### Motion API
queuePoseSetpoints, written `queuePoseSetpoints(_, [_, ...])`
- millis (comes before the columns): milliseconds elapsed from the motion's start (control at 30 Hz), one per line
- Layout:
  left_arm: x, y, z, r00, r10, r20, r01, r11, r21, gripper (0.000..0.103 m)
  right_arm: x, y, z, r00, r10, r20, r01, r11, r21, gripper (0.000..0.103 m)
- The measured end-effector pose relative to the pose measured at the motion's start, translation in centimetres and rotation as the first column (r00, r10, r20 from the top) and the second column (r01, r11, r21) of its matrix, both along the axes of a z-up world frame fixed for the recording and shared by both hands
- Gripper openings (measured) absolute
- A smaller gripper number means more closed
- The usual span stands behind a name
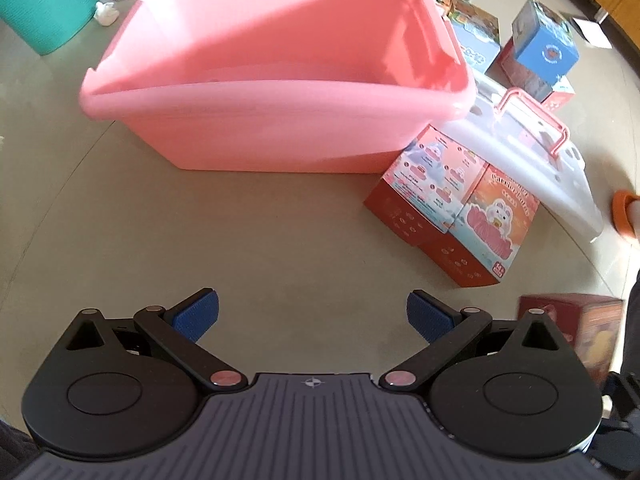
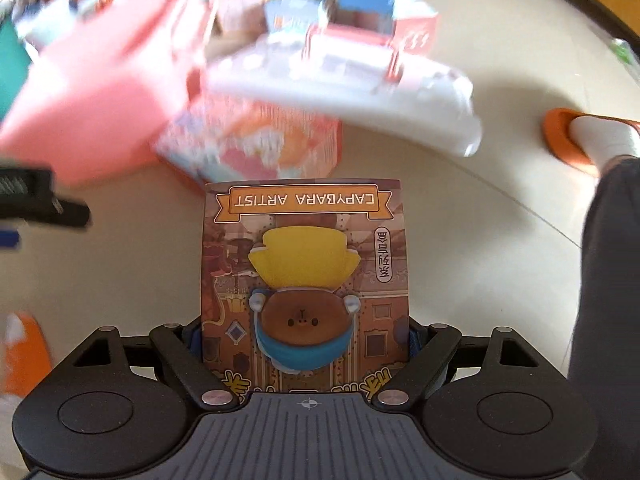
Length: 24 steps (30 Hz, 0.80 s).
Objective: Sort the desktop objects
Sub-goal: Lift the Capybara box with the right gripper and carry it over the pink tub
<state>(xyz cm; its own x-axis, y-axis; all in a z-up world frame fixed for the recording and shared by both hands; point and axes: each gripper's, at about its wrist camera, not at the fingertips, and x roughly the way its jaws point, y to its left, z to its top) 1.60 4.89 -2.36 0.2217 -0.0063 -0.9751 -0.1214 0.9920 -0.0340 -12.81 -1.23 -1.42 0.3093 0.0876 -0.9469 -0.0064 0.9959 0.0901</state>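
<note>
My right gripper (image 2: 305, 340) is clamped on a glossy brown cardboard box printed "CAPYBARA ARTIST" (image 2: 305, 264), its flat sides pressed between the pads above the smooth beige floor (image 2: 460, 248). My left gripper (image 1: 313, 316) hangs with its ribbed blue pads (image 1: 196, 314) apart, nothing between them. Beyond it sits a smooth pink plastic tub (image 1: 276, 80), a red-and-pink printed carton (image 1: 452, 216) touching the tub's right corner.
</note>
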Motion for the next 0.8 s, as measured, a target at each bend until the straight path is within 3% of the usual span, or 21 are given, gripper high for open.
queuePoseSetpoints(133, [0.1, 1.0, 0.3, 1.000, 0.005, 0.007, -0.005, 1.000, -0.010, 0.103, -2.8, 1.6, 3.2, 0.997, 0.035, 0.068, -0.034, 0.999, -0.022, 0.081])
queuePoseSetpoints(233, [0.0, 2.0, 0.3, 1.000, 0.016, 0.013, -0.016, 1.000, -0.004, 0.103, -1.2, 2.0, 5.9, 0.991, 0.039, 0.125, -0.039, 0.999, -0.007, 0.081])
queuePoseSetpoints(367, [-0.1, 3.6, 0.0, 0.998, 0.055, 0.005, -0.055, 0.998, -0.023, 0.103, 4.5, -6.3, 8.4, 0.975, 0.086, 0.206, -0.089, 0.996, 0.008, 0.081])
queuePoseSetpoints(433, [-0.1, 4.5, -0.2, 0.997, 0.073, -0.001, -0.073, 0.997, -0.032, 0.103, 8.8, -8.8, 10.6, 0.965, 0.115, 0.234, -0.122, 0.992, 0.015, 0.081])
queuePoseSetpoints(500, [-0.1, 5.2, -0.3, 0.996, 0.086, -0.005, -0.086, 0.996, -0.036, 0.103, 14.0, -10.7, 10.8, 0.960, 0.125, 0.252, -0.138, 0.990, 0.037, 0.081])
queuePoseSetpoints(800, [0.0, 7.2, 0.0, 0.996, 0.084, 0.043, -0.084, 0.996, -0.010, 0.103, 21.6, -3.9, 11.3, 0.945, 0.191, 0.265, -0.221, 0.971, 0.087, 0.081])
